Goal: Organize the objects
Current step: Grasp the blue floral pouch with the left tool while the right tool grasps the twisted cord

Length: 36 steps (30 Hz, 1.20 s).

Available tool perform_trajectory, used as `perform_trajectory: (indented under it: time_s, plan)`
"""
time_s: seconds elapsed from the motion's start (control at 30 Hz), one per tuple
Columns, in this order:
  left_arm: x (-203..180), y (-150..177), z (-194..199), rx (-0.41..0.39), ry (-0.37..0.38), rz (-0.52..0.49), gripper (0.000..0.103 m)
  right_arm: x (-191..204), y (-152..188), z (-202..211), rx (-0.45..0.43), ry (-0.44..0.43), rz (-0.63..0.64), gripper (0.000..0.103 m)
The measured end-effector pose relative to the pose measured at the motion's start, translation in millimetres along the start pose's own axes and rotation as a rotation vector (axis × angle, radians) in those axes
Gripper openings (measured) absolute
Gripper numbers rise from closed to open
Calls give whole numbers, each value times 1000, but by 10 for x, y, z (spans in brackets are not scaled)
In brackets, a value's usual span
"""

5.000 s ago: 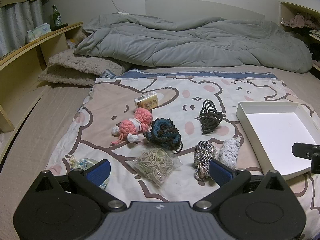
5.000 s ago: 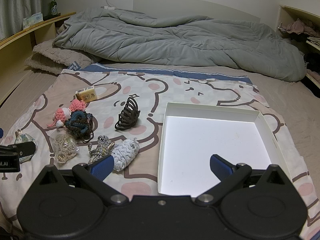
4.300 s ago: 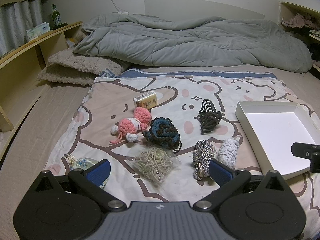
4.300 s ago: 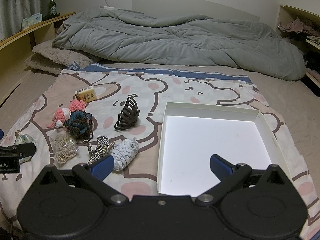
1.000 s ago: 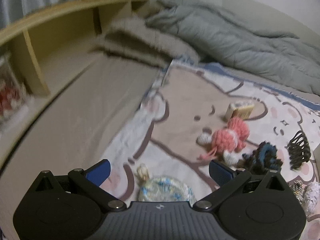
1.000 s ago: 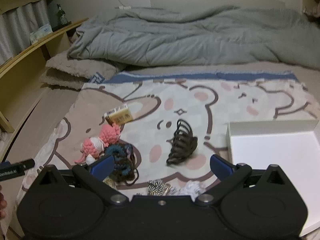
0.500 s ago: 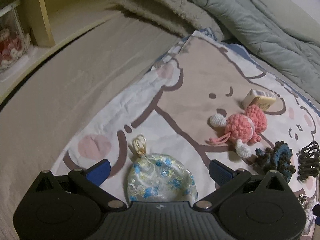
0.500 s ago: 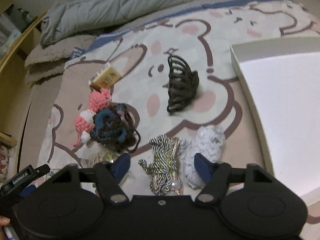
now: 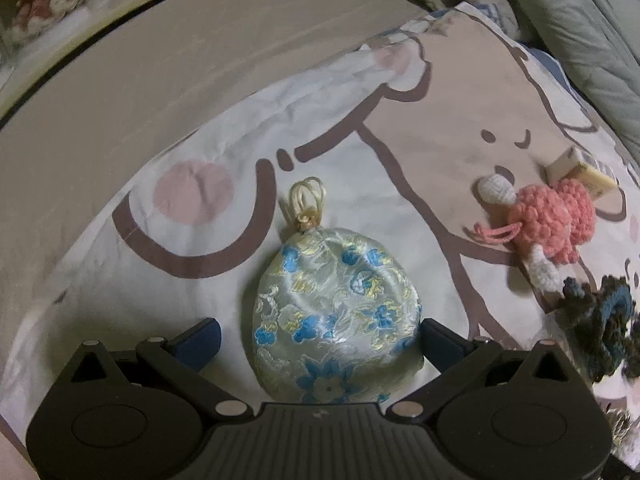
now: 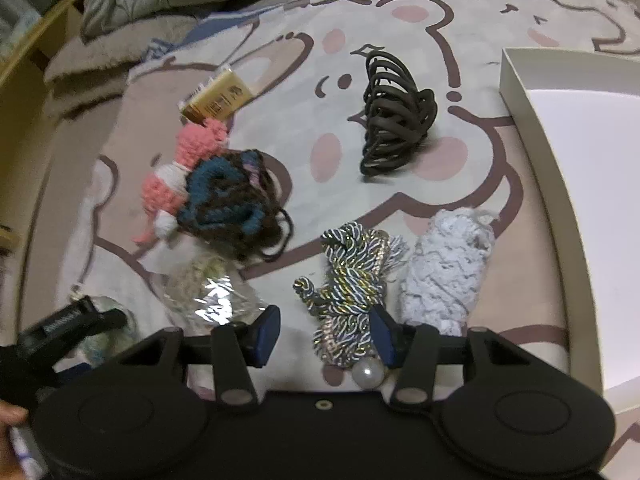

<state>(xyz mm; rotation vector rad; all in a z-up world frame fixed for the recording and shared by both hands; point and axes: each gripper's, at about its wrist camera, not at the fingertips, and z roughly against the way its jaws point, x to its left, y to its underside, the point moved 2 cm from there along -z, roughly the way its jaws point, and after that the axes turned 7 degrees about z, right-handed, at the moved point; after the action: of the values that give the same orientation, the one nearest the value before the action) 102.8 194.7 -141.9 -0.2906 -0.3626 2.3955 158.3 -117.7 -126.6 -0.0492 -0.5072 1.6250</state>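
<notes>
I see the bed, spread with a bear-print sheet, carrying everything. Largest on it is the white box at the right edge of my right view; its white floor, as far as I can see it, holds nothing. Left of the box lie a pale lace bundle and, touching it, a twisted cord bundle with a pearl bead at its near end. Beyond them a dark claw clip stands apart. Further left, a blue-brown scrunchie overlaps a pink crochet toy, with a small yellow packet just behind, and a clear bag in front whose contents I cannot make out. My right hand-held gripper is closing, its blue pads either side of the cord bundle's near end, the right pad against the cord and the left one apart from it. My left hand-held gripper is spread wide around a floral satin pouch, drawn shut by a knotted gold cord; the right pad is at its edge, the left clear of it.
</notes>
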Motion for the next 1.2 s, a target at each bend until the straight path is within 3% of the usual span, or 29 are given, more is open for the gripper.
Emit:
perform_trajectory:
  time_s: [0.33, 0.53, 0.57, 0.63, 0.83, 0.97, 1.2]
  plan:
    - [-36, 19, -30, -13, -17, 35, 103, -79, -30, -172, 4, 87, 31, 47]
    - [-96, 15, -18, -4, 28, -37, 101, -24, -28, -160, 6, 102, 86, 46]
    - [-94, 13, -7, -4, 40, -48, 99, -16, -28, -147, 4, 103, 94, 45]
    - [-75, -4, 23, -14, 64, -57, 83, -5, -30, -114, -5, 103, 111, 44]
    - [32, -31, 80, -17, 117, -54, 81, -22, -56, 9, -42, 95, 118, 43]
    - [-43, -9, 209, -59, 131, -86, 81, -13, -69, 131, -84, 95, 125, 43]
    - [-274, 64, 613, -171, 183, -227, 81, 61, -82, 377, -162, 89, 161, 43]
